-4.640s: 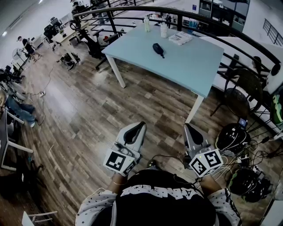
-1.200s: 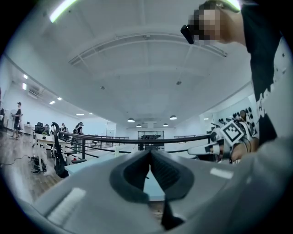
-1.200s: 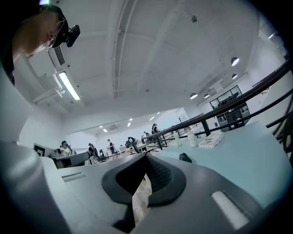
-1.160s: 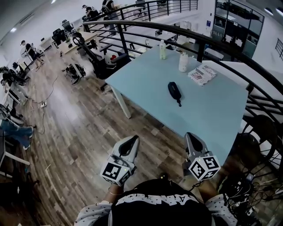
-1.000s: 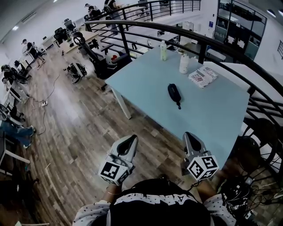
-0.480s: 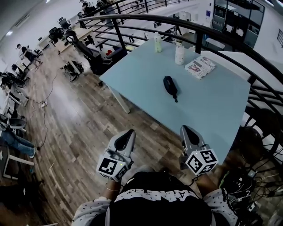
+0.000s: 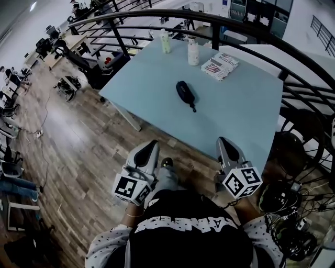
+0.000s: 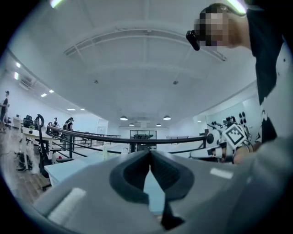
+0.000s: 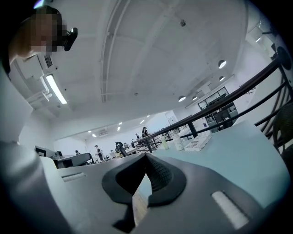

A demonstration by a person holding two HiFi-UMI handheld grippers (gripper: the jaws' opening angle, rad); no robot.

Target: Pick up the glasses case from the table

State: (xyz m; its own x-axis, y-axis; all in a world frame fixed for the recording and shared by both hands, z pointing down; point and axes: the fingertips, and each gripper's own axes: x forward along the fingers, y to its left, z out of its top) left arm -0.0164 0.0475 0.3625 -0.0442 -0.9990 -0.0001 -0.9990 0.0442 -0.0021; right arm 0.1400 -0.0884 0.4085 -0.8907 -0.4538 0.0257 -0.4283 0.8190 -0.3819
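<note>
Open-plan office: desks (image 7: 70,43), mezzanine railing (image 7: 136,12).

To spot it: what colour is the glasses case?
The glasses case is black; the head view shows it best.

Glasses case (image 7: 184,93) on table (image 7: 246,112), two bottles (image 7: 192,51) and magazine (image 7: 220,65) behind it, railing (image 7: 215,32) beyond

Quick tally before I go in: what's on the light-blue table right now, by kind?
Glasses case: 1
Bottles: 2
Printed booklet: 1
Total: 4
</note>
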